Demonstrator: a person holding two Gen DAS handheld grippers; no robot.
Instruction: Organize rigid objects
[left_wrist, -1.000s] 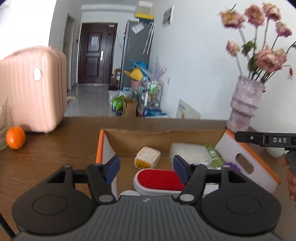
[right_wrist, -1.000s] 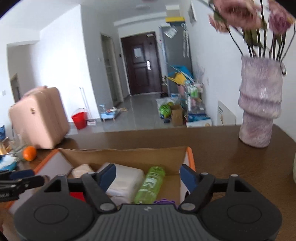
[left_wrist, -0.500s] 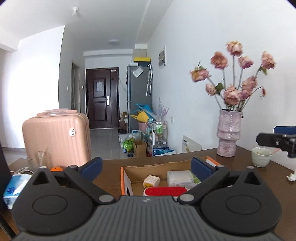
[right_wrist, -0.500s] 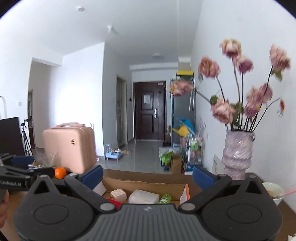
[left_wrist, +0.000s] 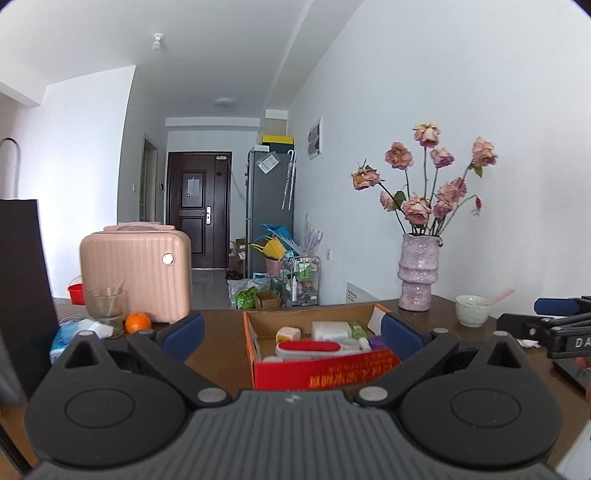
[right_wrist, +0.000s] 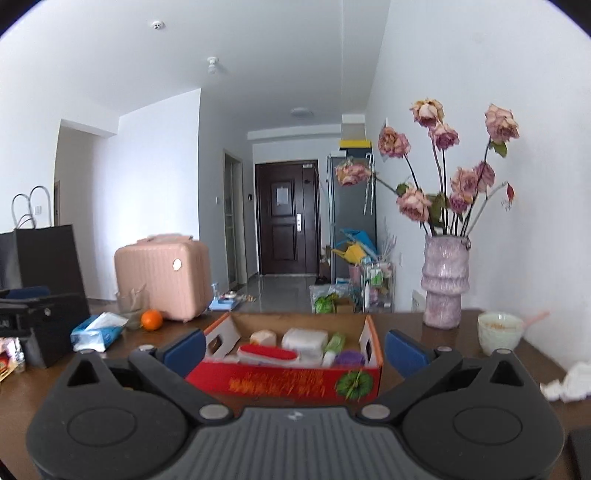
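Note:
A red cardboard box (left_wrist: 325, 367) (right_wrist: 288, 380) stands open on the brown table. In it lie a red-topped white brush (left_wrist: 308, 347) (right_wrist: 267, 352), a white container (left_wrist: 330, 329) (right_wrist: 304, 339), a cream cube (left_wrist: 287, 335), a green bottle (right_wrist: 334, 343) and a purple item (right_wrist: 349, 357). My left gripper (left_wrist: 291, 334) is wide open and empty, held back from the box's near side. My right gripper (right_wrist: 295, 345) is also wide open and empty, back from the box.
A pink case (left_wrist: 136, 273), a glass (left_wrist: 105, 306), an orange (left_wrist: 137, 322) and a tissue pack (right_wrist: 96, 331) sit left. A black bag (right_wrist: 40, 258) stands far left. A vase of roses (left_wrist: 419, 275) and a bowl (right_wrist: 498, 330) stand right, crumpled tissue (right_wrist: 570, 380) nearby.
Both grippers have pulled back and up from inside the box, and both have opened wider. The whole box front now shows.

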